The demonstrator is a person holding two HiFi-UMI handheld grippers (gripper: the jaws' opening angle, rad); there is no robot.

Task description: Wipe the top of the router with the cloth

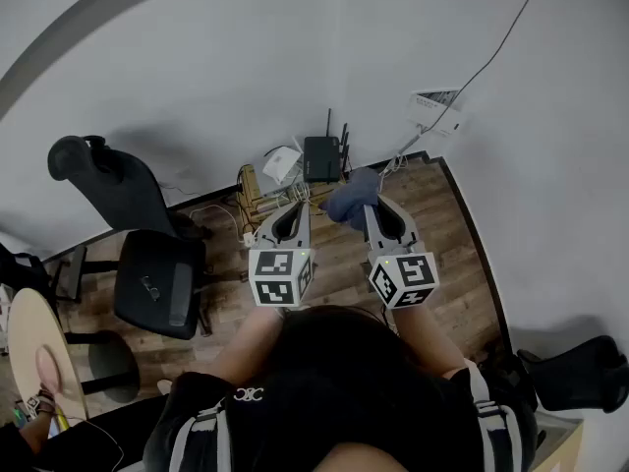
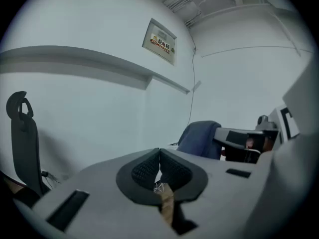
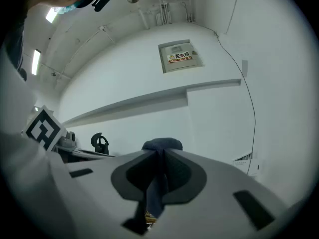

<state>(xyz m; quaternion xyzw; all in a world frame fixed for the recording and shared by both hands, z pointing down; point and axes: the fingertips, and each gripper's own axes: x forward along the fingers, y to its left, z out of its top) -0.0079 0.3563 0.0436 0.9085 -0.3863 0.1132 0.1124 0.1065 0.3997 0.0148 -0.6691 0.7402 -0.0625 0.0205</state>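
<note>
Router (image 1: pixel 321 158): black, antennas up, at foot of wall (image 1: pixel 246 57), next to white box (image 1: pixel 283 163), w/ cables and wooden rack (image 1: pixel 257 193) just in front. Cloth (image 1: pixel 352 201): blue, bunched, clamped in R tongs (image 1: pixel 371 207), bulging past the tips, just right of router in head view; contact w/ router not clear. L tongs (image 1: pixel 297 205): pressed together, nothing gripped, beside R tongs, pointed toward rack. Both held above wood floor (image 1: pixel 447 234). Black chair (image 1: pixel 147 264) well off to left. Sign (image 3: pixel 180 57) high on wall in right gripper view, thin cable (image 3: pixel 249 98) running down beside it.
</note>
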